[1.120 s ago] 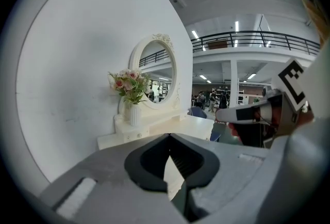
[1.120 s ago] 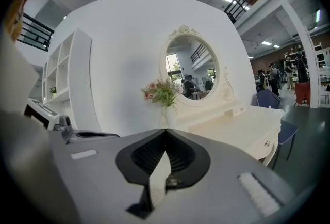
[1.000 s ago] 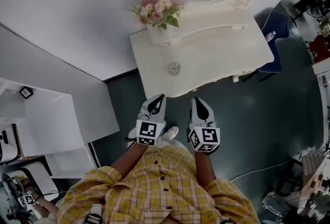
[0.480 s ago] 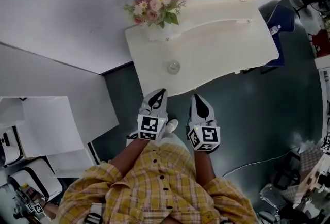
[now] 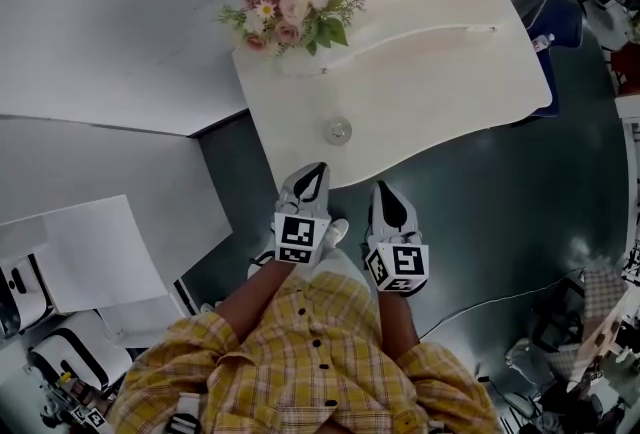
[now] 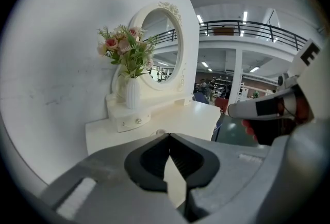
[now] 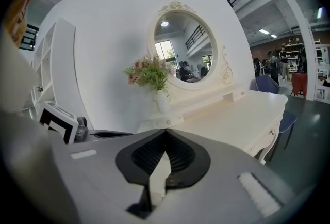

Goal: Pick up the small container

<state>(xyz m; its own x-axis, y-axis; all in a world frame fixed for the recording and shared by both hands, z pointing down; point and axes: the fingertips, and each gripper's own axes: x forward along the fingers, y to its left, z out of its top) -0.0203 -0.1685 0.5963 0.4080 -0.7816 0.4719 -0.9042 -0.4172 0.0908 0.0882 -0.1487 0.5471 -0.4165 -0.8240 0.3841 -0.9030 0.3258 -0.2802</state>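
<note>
The small container (image 5: 338, 131), a round clear lidded thing, sits near the front edge of the white dressing table (image 5: 440, 72). In the head view both grippers are held over the dark floor just short of that edge. My left gripper (image 5: 320, 167) points at the container from a short way below it, jaws shut and empty (image 6: 168, 136). My right gripper (image 5: 380, 187) hangs beside it to the right, also shut with nothing in it (image 7: 165, 130). Neither gripper touches the table.
A white vase of pink flowers (image 5: 295, 7) stands at the table's back left, under an oval mirror (image 6: 160, 47). A blue chair (image 5: 560, 22) is at the table's right end. White shelving (image 5: 90, 252) stands at the left, and a cable (image 5: 500, 297) lies on the floor.
The left gripper has edged forward toward the table's front edge and the container. The right gripper has hardly moved. Both stay shut.
</note>
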